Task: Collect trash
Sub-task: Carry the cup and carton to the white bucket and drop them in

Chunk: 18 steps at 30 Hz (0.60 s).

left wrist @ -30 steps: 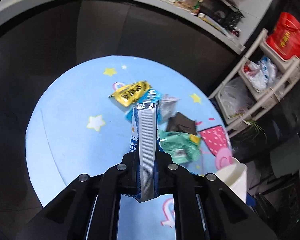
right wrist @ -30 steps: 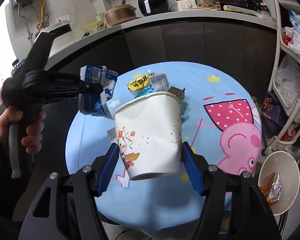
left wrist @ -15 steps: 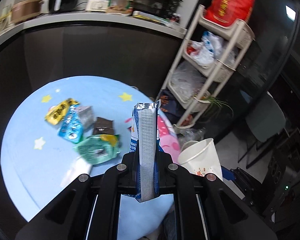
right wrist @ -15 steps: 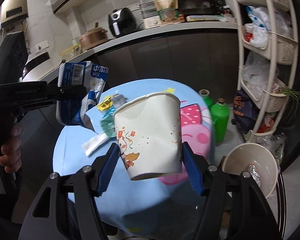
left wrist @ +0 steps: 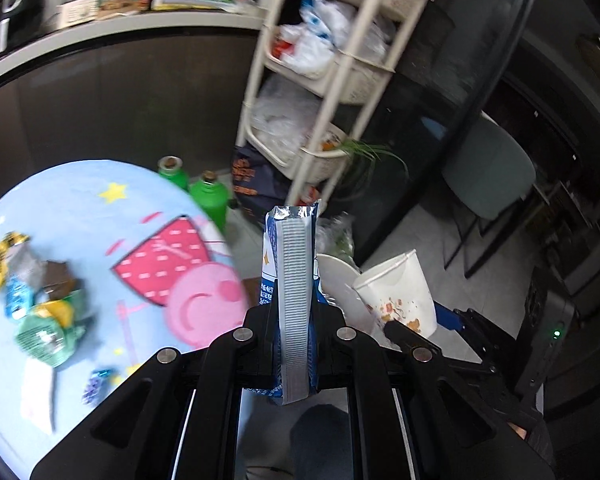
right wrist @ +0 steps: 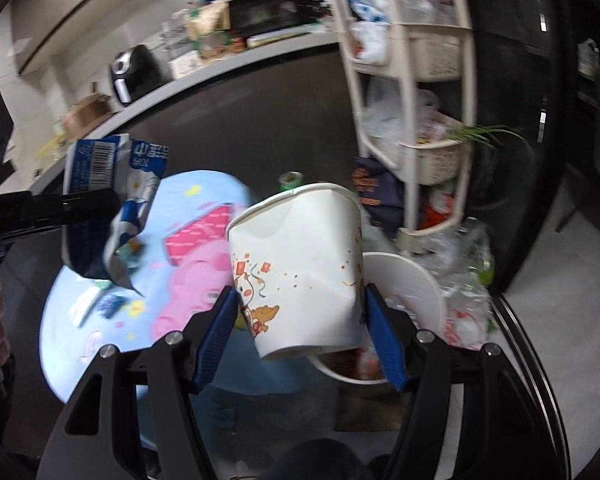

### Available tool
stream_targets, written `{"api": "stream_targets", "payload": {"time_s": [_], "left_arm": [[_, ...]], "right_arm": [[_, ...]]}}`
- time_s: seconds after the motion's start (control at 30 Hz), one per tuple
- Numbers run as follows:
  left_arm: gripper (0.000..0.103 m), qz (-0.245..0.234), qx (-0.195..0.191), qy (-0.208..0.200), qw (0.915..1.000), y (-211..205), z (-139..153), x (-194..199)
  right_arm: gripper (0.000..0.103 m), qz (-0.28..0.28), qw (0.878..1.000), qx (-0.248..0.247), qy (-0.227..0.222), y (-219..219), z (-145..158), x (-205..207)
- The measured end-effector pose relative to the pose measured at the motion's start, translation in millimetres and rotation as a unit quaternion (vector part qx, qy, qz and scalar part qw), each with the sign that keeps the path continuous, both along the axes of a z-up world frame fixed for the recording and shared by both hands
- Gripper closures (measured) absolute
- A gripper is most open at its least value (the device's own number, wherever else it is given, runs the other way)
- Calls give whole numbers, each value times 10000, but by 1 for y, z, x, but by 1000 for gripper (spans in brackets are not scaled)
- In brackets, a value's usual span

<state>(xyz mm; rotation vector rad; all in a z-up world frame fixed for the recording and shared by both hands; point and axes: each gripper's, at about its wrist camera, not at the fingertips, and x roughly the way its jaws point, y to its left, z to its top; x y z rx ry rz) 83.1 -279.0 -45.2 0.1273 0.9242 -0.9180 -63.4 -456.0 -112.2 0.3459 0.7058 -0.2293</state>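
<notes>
Left gripper [left wrist: 294, 332]: black angular arms, round silver screws, black fingers [left wrist: 260, 320]. Right gripper [right wrist: 300, 324]: same black frame and silver screws, with ribbed blue pads [right wrist: 216, 332].

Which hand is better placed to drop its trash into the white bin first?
Probably the right. The right gripper holds the paper cup directly in front of the white bin. The left gripper, clamping the blue wrapper, sits further towards the table.
</notes>
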Motion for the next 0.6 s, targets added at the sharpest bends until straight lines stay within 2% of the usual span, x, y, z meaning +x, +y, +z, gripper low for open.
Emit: {"api": "stream_targets", "payload": {"time_s": [0.23, 0.43, 0.6], "left_arm": [[94, -407, 251, 97, 9988, -64, -35, -2], [94, -445, 539, 310, 9971, -96, -79, 7], [93, -419, 874, 173, 9951, -118, -110, 16]], "right_arm": [[39, -200, 9993, 20, 308, -31, -37, -1], [39, -168, 9979, 105, 623, -47, -73, 10], [39, -172, 9957, 142, 894, -58, -99, 24]]}}
